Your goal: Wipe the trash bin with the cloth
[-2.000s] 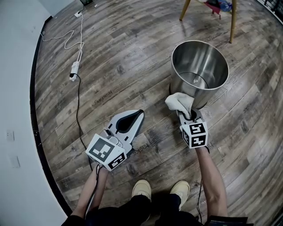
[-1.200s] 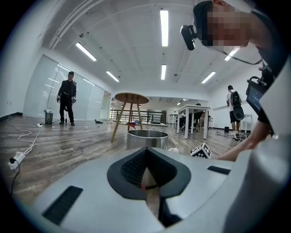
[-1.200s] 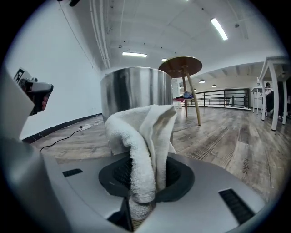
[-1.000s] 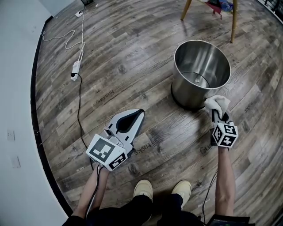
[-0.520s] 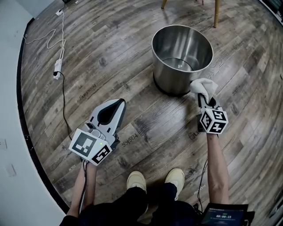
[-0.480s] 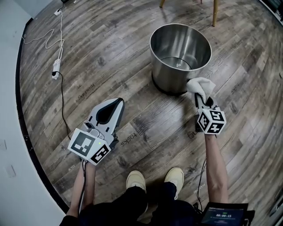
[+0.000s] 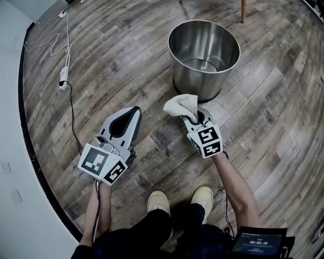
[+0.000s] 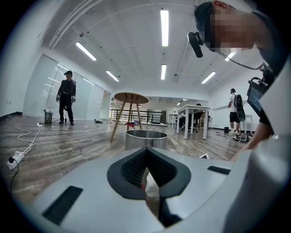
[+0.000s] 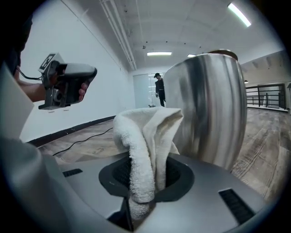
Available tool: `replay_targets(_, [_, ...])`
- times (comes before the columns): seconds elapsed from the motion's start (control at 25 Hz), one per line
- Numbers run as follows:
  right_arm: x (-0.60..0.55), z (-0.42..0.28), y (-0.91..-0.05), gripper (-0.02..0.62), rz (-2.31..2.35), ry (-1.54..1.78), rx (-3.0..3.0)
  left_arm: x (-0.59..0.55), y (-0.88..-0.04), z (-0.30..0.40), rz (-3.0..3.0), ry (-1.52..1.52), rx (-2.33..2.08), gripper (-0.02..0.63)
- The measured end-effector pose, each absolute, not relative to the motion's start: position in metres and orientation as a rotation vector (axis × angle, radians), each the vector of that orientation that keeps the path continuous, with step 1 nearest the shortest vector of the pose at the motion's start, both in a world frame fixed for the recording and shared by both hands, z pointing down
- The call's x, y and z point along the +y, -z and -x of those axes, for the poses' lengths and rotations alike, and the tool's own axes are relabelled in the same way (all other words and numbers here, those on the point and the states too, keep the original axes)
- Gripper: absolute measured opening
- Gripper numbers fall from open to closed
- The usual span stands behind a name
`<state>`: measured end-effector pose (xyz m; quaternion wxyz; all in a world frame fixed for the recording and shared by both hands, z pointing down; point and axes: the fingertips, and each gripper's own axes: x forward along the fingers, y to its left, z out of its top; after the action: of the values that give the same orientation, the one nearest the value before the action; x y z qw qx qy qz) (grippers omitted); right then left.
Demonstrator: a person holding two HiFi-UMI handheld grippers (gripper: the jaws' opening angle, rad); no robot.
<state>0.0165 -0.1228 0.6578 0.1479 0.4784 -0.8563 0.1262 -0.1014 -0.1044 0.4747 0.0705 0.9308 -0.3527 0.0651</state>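
Observation:
The steel trash bin (image 7: 203, 55) stands open-topped on the wood floor; it also shows as a low cylinder (image 8: 145, 139) in the left gripper view. My right gripper (image 7: 191, 115) is shut on a white cloth (image 7: 180, 105). It holds the cloth just in front of the bin's lower front-left wall. In the right gripper view the cloth (image 9: 146, 145) folds up out of the right gripper (image 9: 144, 179), with the bin wall (image 9: 209, 109) close on the right. My left gripper (image 7: 130, 115) hovers to the left, shut, with nothing in it, well apart from the bin.
A power strip with its white cable (image 7: 63, 81) lies on the floor at far left by the white wall (image 7: 12, 126). Wooden legs (image 7: 242, 9) stand behind the bin. The person's shoes (image 7: 161, 202) are at the bottom. A round table (image 8: 131, 98) and a standing person (image 8: 66, 96) are far off.
My right gripper has carried the cloth from the bin's right side round to its front-left side. The left gripper has kept its place.

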Motion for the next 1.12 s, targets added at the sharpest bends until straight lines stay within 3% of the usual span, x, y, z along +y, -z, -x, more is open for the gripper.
replay_targets(0.32, [-0.146,0.004,-0.669,0.084,-1.364,-0.397,-2.447,-0.106,-0.473,0.105,-2.788,-0.201,-1.079,0.000])
replay_targets(0.6, [-0.174,-0.038,-0.704,0.084,-1.507,-0.553,-2.293,-0.105,-0.476,0.103,-2.799,-0.224,-1.069,0.000])
replay_targets(1.12, [-0.162,-0.072,-0.688,0.084,-1.544,-0.471,-2.305,-0.102,-0.472,0.101,-2.799,-0.220,-1.070,0.000])
